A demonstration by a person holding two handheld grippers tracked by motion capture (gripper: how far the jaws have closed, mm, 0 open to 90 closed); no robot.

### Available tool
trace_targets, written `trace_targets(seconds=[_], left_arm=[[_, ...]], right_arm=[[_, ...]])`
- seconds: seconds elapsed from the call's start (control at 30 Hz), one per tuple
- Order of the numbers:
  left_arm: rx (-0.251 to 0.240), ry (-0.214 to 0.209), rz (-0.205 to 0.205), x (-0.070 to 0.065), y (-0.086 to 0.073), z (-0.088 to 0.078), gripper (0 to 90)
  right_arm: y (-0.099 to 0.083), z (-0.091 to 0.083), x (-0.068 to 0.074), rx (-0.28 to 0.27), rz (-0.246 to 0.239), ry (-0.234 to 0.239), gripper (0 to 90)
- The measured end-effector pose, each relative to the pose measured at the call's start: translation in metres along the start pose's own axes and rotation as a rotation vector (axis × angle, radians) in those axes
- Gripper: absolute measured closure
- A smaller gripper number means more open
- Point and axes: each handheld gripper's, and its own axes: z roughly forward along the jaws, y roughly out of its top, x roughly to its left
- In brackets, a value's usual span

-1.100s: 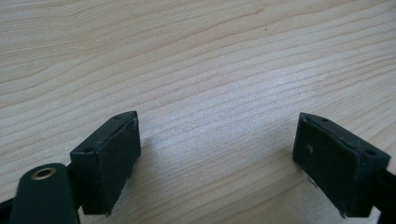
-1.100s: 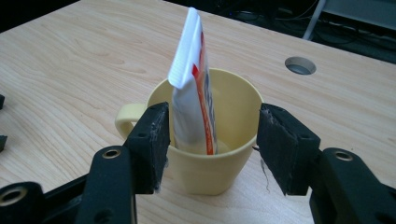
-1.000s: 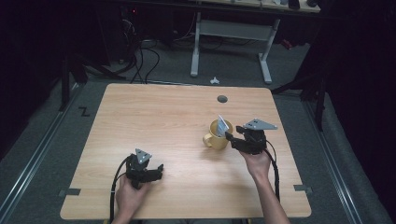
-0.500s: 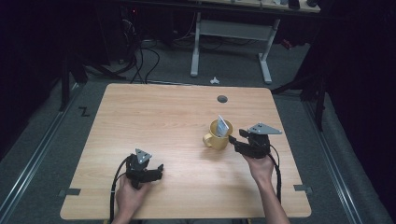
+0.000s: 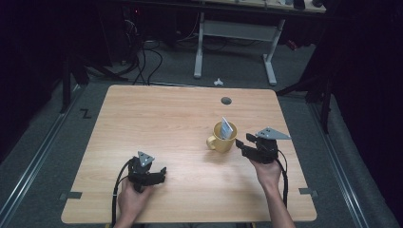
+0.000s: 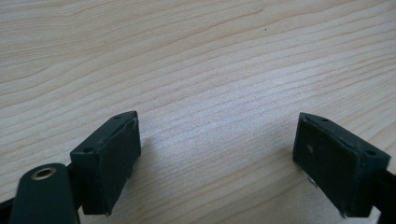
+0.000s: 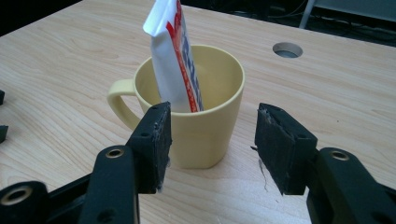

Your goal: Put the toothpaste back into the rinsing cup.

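Dark floor and cables surround a pale wooden bench point(image 5: 142, 118) with a round cable hole point(image 5: 226, 100) near its far edge. On the right half stands a yellow mug point(image 7: 201, 112), upright, handle turned toward the left gripper's side, with a white sachet point(image 7: 175, 56) printed in red and blue leaning inside it and poking above the rim. The right gripper point(image 7: 212, 140) sits just in front of the mug, jaws apart and lately narrowing a little, nothing pressed between the pads. The left gripper point(image 6: 217, 154) rests low over bare wood, jaws spread wide and empty. The mug looks stiff, glazed and probably slick, fairly heavy; a grip across the wall or rim would suit it. The sachet seems light, thin and crushable; pinch its flat top edge gently
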Motion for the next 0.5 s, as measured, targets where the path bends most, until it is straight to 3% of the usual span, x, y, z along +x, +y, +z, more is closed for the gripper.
trace_targets(seconds=[0.5], left_arm=[[0.000, 0.000, 0.000, 0.0000, 0.0000, 0.0000, 15.3]], right_arm=[[-0.0091, -0.0056, -0.0089, -0.003, 0.030, -0.016, 47.1]])
